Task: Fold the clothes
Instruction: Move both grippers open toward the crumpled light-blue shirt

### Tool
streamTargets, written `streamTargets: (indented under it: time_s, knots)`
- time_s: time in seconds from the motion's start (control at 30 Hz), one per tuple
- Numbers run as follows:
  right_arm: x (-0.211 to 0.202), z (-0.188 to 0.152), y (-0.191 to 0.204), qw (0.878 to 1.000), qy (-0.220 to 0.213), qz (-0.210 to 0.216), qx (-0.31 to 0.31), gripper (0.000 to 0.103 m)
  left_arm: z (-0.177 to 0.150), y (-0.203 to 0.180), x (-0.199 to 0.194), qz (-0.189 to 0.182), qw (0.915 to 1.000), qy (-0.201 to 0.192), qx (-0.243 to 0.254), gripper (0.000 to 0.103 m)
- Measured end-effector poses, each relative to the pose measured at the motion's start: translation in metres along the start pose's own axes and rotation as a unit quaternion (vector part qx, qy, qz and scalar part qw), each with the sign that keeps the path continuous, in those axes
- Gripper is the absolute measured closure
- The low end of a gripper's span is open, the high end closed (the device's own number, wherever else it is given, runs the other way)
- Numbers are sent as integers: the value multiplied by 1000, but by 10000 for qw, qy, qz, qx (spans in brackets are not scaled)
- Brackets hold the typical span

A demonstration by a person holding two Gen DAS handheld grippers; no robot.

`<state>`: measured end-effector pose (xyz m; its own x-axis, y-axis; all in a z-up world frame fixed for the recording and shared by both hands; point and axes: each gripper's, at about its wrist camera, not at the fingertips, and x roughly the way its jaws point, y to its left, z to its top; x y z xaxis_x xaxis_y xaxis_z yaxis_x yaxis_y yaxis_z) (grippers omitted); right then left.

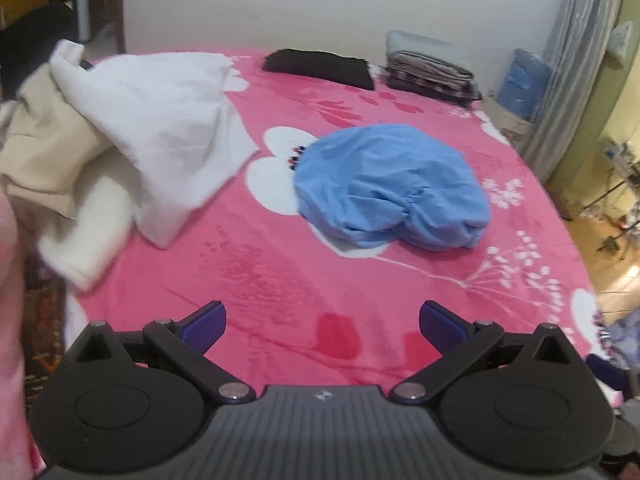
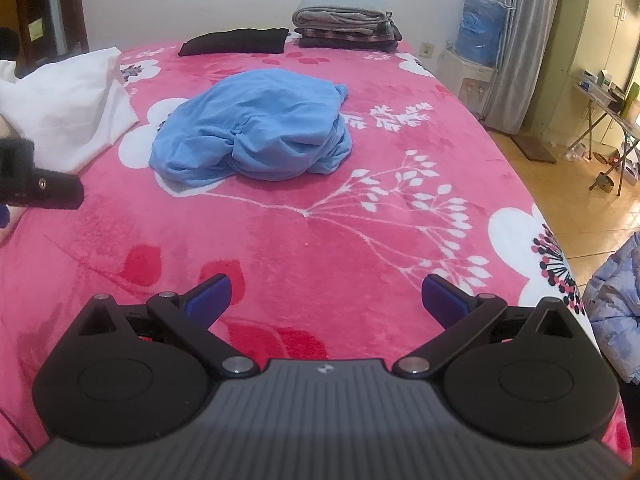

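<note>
While both units hover over the pink blanket (image 2: pixel 280 240), I note left gripper (image 1: pixel 322 322) and right gripper (image 2: pixel 327 298) spread wide, empty; crumpled blue garment (image 2: pixel 256 136) lies mid-bed, ahead.

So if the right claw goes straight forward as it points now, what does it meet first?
Probably the pink blanket; the right claw, open and empty, tilts down toward it. The crumpled blue garment lies farther ahead, slightly left.
</note>
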<state>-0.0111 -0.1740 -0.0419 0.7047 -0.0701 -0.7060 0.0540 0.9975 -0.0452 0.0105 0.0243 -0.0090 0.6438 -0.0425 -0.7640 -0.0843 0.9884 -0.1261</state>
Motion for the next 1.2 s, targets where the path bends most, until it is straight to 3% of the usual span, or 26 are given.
streamTargets:
  time_s: [0.1, 0.33, 0.5, 1.2]
  knots:
    - [0, 1, 0, 10000, -6, -7, 0, 1, 0, 2, 0, -97, 9999, 27, 52, 0]
    - [-2, 3, 0, 10000, -21, -36, 15, 1, -1, -6, -8, 93, 9992, -193, 345, 0]
    - [-6, 5, -2, 9999, -81, -80, -13, 1, -1, -13, -6, 180, 9984, -115, 527, 0]
    - [-13, 14, 3, 9998, -55, -164, -24, 1, -3, -11, -8, 296, 9982, -192, 493, 0]
